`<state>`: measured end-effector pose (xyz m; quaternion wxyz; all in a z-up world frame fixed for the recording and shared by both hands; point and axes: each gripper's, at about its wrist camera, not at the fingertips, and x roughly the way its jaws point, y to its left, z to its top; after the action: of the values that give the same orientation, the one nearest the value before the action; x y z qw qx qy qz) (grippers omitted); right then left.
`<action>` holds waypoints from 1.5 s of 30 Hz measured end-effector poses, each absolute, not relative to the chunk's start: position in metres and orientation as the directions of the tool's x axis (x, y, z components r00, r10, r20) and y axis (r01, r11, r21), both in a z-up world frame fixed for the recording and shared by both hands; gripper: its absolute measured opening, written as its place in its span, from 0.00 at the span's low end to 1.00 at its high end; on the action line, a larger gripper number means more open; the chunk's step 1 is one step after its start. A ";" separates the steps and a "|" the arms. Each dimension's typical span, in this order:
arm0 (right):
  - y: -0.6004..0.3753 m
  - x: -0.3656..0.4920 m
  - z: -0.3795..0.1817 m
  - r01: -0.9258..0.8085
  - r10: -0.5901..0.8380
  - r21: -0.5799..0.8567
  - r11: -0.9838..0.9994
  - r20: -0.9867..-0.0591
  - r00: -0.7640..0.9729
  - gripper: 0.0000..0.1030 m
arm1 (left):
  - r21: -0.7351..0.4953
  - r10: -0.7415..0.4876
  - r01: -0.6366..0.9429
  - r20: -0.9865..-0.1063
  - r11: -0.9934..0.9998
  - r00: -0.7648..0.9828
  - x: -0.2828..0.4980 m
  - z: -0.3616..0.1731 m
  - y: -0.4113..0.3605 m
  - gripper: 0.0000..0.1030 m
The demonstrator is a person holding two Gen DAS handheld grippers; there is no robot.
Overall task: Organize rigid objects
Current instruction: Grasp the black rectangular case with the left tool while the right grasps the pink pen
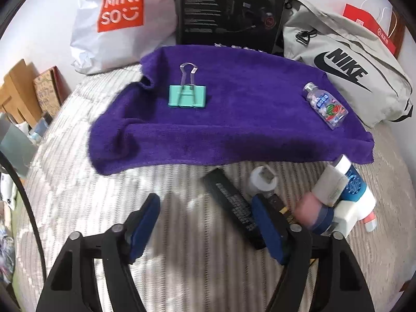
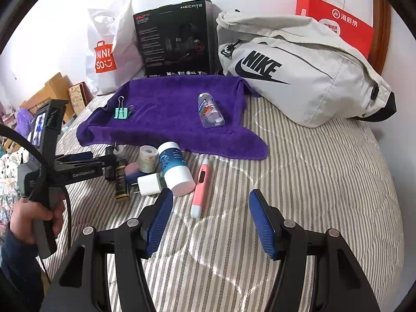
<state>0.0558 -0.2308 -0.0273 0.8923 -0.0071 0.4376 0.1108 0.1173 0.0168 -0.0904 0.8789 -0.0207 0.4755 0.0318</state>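
A purple towel (image 1: 234, 119) lies on the striped bed; it also shows in the right wrist view (image 2: 169, 109). On it lie a teal binder clip (image 1: 187, 96) (image 2: 121, 113) and a small clear candy bottle (image 1: 325, 105) (image 2: 210, 110). Before the towel lies a cluster: a black bar (image 1: 234, 205), a white-and-blue bottle (image 2: 175, 167), a white charger (image 2: 148, 184), a tape roll (image 2: 148, 158), a pink pen (image 2: 199, 187). My left gripper (image 1: 205, 208) is open and empty, its right finger beside the black bar. My right gripper (image 2: 210, 205) is open and empty, just short of the pen.
Behind the towel stand a white MINISO bag (image 1: 117, 20), a black headset box (image 1: 228, 7), a grey Nike bag (image 2: 299, 70) and a red paper bag (image 2: 338, 23). The bed's left edge drops to wooden items (image 1: 23, 88).
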 end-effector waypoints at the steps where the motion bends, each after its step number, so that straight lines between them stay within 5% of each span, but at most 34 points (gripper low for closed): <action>1: -0.231 0.055 -0.027 -0.202 0.193 0.088 0.976 -0.782 0.593 0.60 | 0.007 0.053 -0.086 -0.836 0.996 0.546 0.115 -0.089 0.021 0.73; 11: -0.236 0.055 -0.036 -0.183 0.191 0.102 0.978 -0.796 0.575 0.63 | -0.081 -0.032 -0.066 -0.840 0.995 0.542 0.121 -0.088 0.019 0.71; 26: -0.225 0.058 -0.050 -0.204 0.181 0.081 0.976 -0.822 0.540 0.63 | -0.018 0.009 -0.044 -0.842 0.999 0.539 0.119 -0.092 0.016 0.72; 34: -0.226 0.074 -0.062 -0.190 0.187 0.099 0.977 -0.827 0.531 0.63 | -0.006 0.011 -0.029 -0.841 1.000 0.541 0.126 -0.094 0.006 0.38; 36: -0.229 0.081 -0.065 -0.184 0.192 0.108 0.977 -0.823 0.534 0.63 | 0.002 0.017 -0.029 -0.840 1.000 0.542 0.125 -0.093 0.008 0.21; 45: -0.224 0.109 -0.094 -0.201 0.195 0.110 0.973 -0.858 0.476 0.55 | 0.001 0.014 -0.024 -0.840 1.000 0.543 0.125 -0.093 0.010 0.21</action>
<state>0.1085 -0.2243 -0.0943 0.8591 -0.0032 0.4987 0.1154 0.1249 0.0098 -0.0927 0.8783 -0.0052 0.4780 0.0108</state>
